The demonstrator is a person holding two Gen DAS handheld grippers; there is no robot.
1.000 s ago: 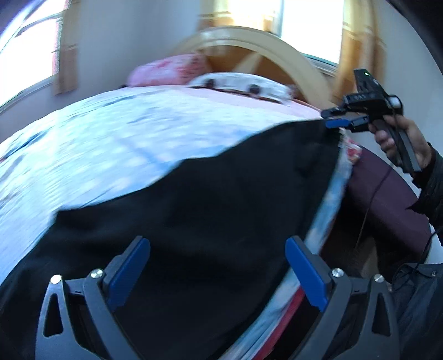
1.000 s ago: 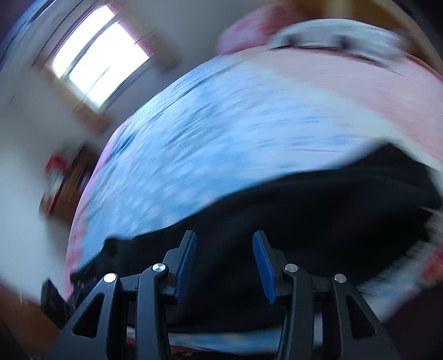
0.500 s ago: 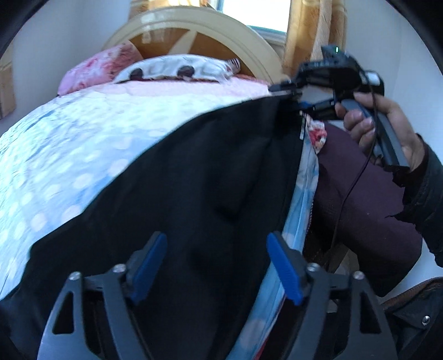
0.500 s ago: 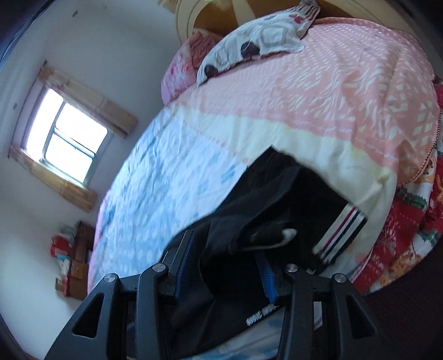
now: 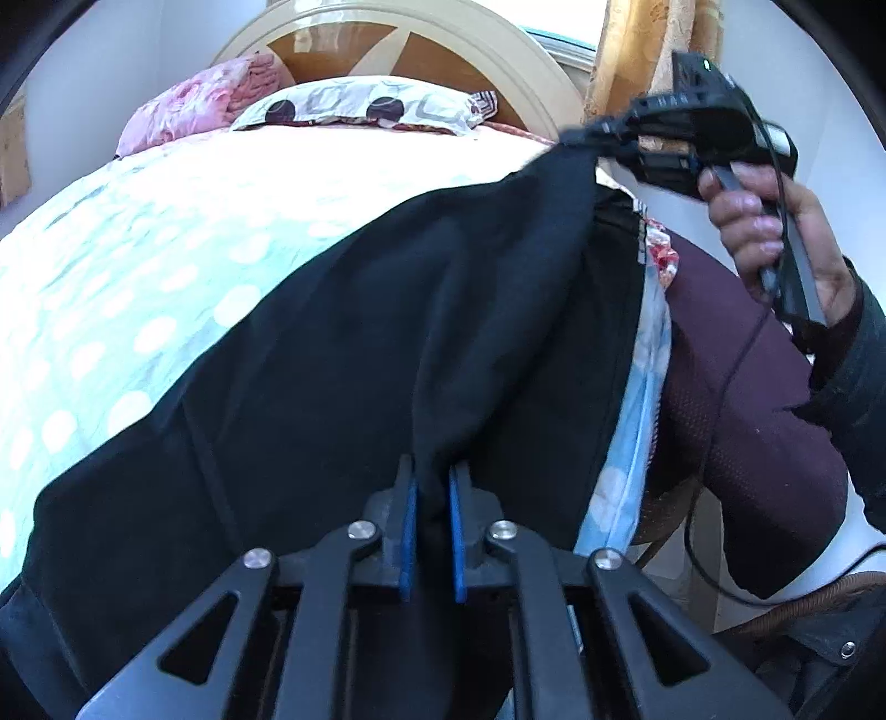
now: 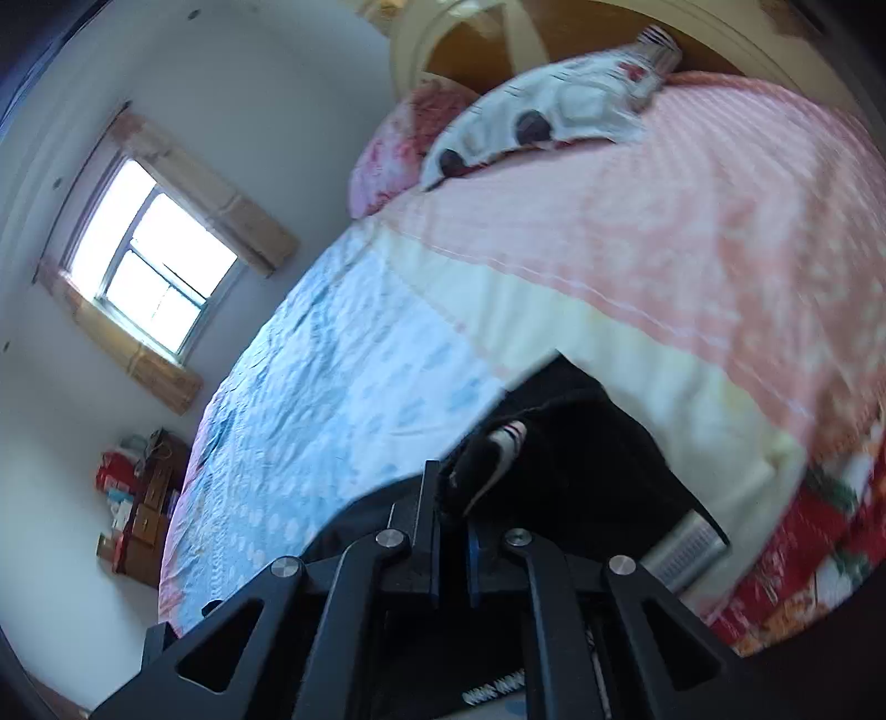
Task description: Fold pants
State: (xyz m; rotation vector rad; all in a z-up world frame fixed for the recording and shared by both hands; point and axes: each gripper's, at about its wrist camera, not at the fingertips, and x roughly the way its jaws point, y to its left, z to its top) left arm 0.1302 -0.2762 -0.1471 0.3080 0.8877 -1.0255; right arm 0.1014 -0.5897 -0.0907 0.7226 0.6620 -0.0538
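Black pants (image 5: 343, 360) lie along the near edge of the bed (image 5: 111, 266). My left gripper (image 5: 432, 498) is shut on a pinch of the black cloth near the bed's edge. My right gripper (image 5: 603, 138) shows at the upper right of the left wrist view, shut on the far end of the pants and lifting it. In the right wrist view the right gripper (image 6: 451, 515) grips the bunched waistband of the pants (image 6: 581, 471), with a white drawstring and striped trim showing.
The bed has a blue dotted and pink cover. Pillows (image 5: 354, 105) lie against a round wooden headboard (image 5: 421, 39). A window (image 6: 149, 271) and cluttered shelf (image 6: 133, 498) stand across the room. A person's dark red trousers (image 5: 736, 360) are beside the bed.
Both grippers have closed on the pants. The right gripper has lifted its end of the cloth, which now ridges up between the two grippers.
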